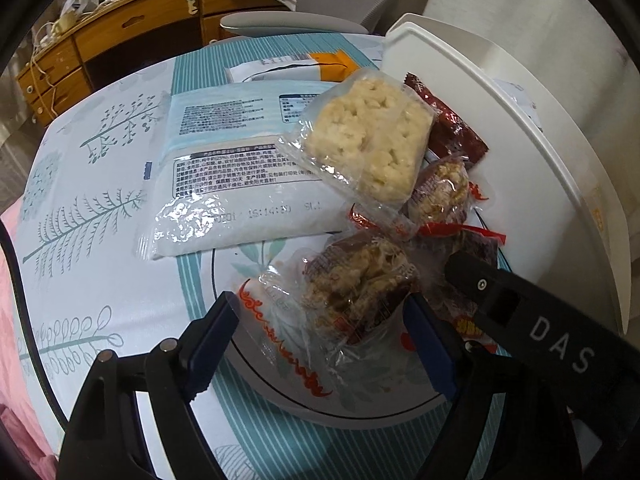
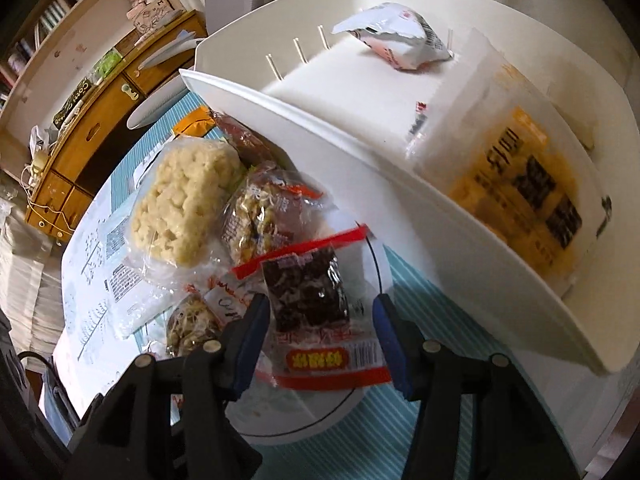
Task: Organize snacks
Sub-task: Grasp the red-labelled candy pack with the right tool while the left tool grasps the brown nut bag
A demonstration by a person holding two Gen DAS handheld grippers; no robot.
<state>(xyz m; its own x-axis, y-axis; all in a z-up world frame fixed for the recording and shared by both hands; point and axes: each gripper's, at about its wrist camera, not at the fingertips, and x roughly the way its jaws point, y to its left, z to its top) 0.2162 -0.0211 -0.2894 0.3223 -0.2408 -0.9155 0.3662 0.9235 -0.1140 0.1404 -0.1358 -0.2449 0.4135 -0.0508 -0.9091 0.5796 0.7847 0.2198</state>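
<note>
A round plate [image 1: 256, 376] holds several wrapped snacks. My left gripper [image 1: 324, 336] is open, its jaws either side of a brown nut bar [image 1: 356, 284] in a clear wrapper. A pale rice cake [image 1: 368, 136] in a clear wrapper lies on top of the pile. My right gripper [image 2: 322, 336] is open around a dark snack in a red-edged wrapper [image 2: 308, 292]; its black body shows in the left wrist view [image 1: 520, 312]. A white bin [image 2: 400, 128] to the right holds a white packet [image 2: 396, 40] and a yellow packet [image 2: 520, 192].
A large white bag [image 1: 240, 176] lies on the patterned tablecloth [image 1: 100, 208] left of the plate. An orange and white packet [image 1: 296, 68] lies behind it. A wooden desk [image 1: 120, 28] and a chair [image 1: 280, 24] stand beyond the table.
</note>
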